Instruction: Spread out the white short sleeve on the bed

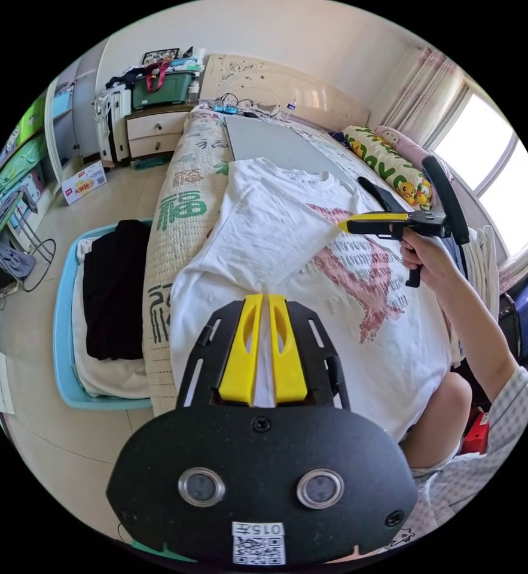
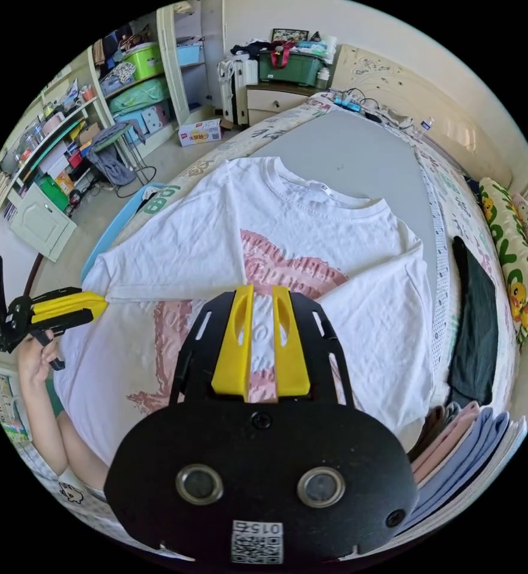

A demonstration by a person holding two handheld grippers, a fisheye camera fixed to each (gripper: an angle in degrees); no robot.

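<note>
The white short sleeve shirt [image 2: 311,239] with a pink print lies front up on the grey bed sheet [image 2: 359,155], collar toward the headboard. My left gripper [image 1: 265,297] is shut on the cuff corner of one sleeve; it also shows in the right gripper view [image 2: 103,304], in a hand. My right gripper [image 2: 262,291] sits at that sleeve's armpit, jaws close together with cloth between them. From the left gripper view it [image 1: 340,226] pinches the same edge. The sleeve's lower edge runs straight between the two grippers.
A blue basket [image 1: 63,359] with black and white clothes stands on the floor beside the bed. A dark garment [image 2: 473,323] lies by the duck-print pillow [image 2: 512,263]. Folded clothes [image 2: 473,442] are stacked at the bed's edge. The person's knee [image 1: 443,412] is against the shirt's hem.
</note>
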